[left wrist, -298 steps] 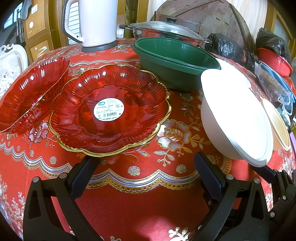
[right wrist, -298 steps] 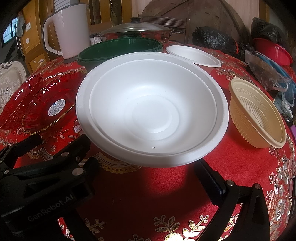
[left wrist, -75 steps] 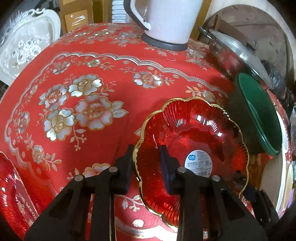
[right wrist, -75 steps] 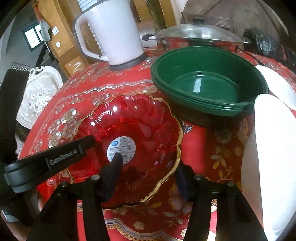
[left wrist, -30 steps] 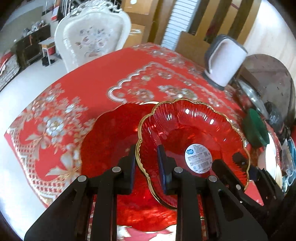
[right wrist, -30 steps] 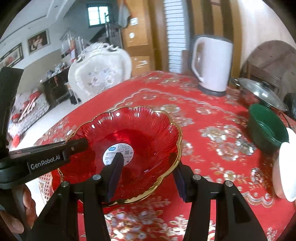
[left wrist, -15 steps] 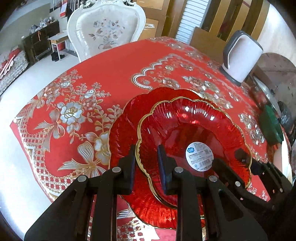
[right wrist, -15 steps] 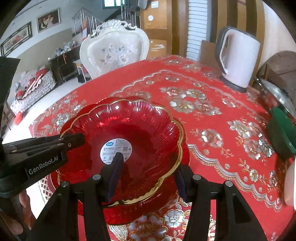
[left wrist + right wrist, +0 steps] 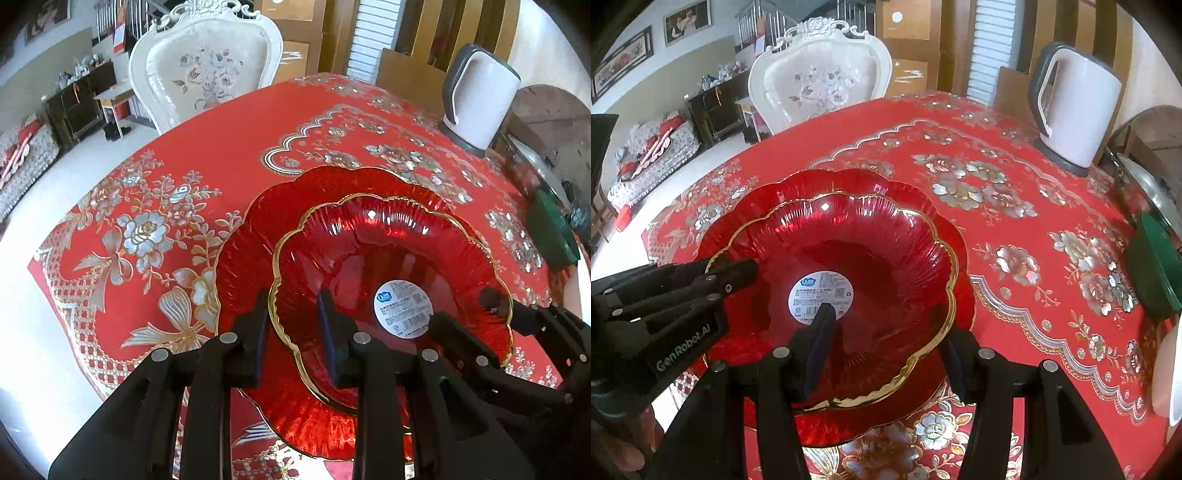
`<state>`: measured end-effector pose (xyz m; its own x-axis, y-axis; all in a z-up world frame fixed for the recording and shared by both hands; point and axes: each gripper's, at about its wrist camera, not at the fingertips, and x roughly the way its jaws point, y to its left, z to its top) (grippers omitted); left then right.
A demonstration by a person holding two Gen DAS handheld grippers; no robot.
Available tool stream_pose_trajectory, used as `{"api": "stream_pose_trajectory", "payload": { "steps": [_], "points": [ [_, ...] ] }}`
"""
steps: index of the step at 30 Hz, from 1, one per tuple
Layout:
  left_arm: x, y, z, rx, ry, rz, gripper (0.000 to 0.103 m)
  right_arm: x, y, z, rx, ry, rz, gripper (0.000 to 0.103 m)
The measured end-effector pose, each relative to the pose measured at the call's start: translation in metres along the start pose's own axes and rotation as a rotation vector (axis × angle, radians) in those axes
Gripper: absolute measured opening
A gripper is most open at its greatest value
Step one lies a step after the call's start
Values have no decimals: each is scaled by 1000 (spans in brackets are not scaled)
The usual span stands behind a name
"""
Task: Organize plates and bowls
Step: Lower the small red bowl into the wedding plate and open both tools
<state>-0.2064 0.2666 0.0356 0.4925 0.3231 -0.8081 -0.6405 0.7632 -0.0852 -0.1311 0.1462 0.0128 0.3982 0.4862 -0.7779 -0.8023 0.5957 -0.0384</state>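
My left claw (image 9: 293,328) has just been easing apart astride the near-left rim of the gold-rimmed red plate (image 9: 391,258), now nested on the larger red plate (image 9: 243,240) on the bench (image 9: 207,147); my right claw (image 9: 886,350) stands spread astride its near-right rim.

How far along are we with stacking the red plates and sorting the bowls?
Done: the gold-rimmed red scalloped plate sits nested in the larger red scalloped plate. In hand: the left gripper and the right gripper straddle its rim; the fingers have just eased open, release looks underway. Left: pull both clear, then deal with the green bowl and white bowl at the far right.
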Motion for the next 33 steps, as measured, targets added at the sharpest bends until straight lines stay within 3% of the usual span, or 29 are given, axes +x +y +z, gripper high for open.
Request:
{"api": "stream_pose_trajectory", "payload": {
  "steps": [12, 24, 28, 33],
  "points": [
    [-9, 4, 1, 6, -61, 36, 26, -1, 5, 0, -59, 17, -51, 58],
    [-30, -9, 6, 24, -149, 8, 26, -29, -13, 3, 39, -68, 26, 62],
    [-33, -14, 5, 34, -168, 5, 45, -29, -14, 0, 45, -63, 38, 62],
    [-34, -17, 4, 44, -178, 8, 46, -26, -14, -3, 51, -55, 48, 62]
  ]
}}
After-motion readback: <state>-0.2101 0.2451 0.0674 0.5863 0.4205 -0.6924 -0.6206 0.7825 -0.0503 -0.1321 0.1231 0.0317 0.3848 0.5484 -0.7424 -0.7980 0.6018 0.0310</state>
